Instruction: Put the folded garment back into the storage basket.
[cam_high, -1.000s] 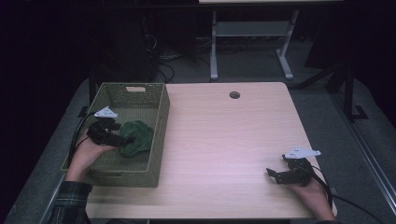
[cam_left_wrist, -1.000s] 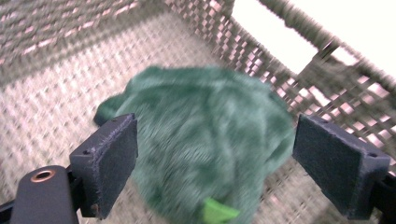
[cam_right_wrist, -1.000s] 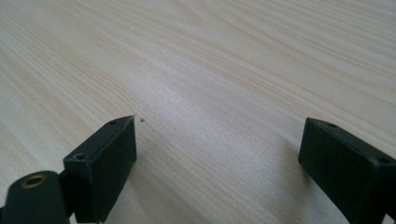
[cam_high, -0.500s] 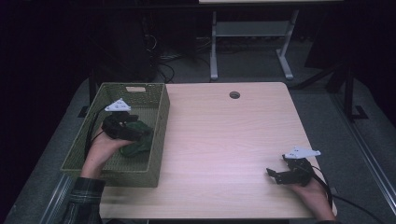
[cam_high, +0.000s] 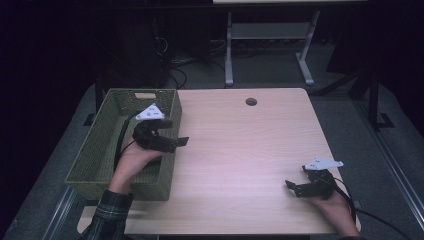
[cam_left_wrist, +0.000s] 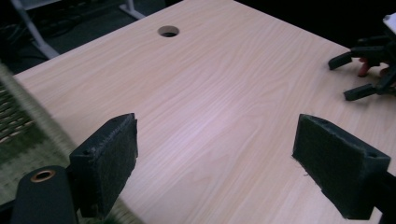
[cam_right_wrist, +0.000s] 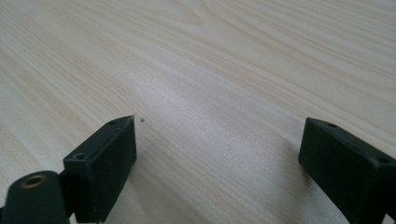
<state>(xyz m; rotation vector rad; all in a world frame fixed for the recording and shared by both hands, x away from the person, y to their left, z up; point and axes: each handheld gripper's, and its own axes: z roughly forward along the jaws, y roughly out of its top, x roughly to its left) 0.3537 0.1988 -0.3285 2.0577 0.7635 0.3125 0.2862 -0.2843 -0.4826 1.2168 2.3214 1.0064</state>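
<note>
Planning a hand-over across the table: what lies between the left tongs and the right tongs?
Bare light wooden tabletop only, seen in the high view, between the left tongs over the green woven basket's rim and the right tongs.

I count one green woven basket (cam_high: 100, 150) at the table's (cam_high: 240, 150) left edge. I hold two tools: my left tool (cam_high: 177, 142) at the basket's right wall, my right tool (cam_high: 295, 186) well apart from the basket. One round hole (cam_high: 251, 102) sits beyond the basket.
</note>
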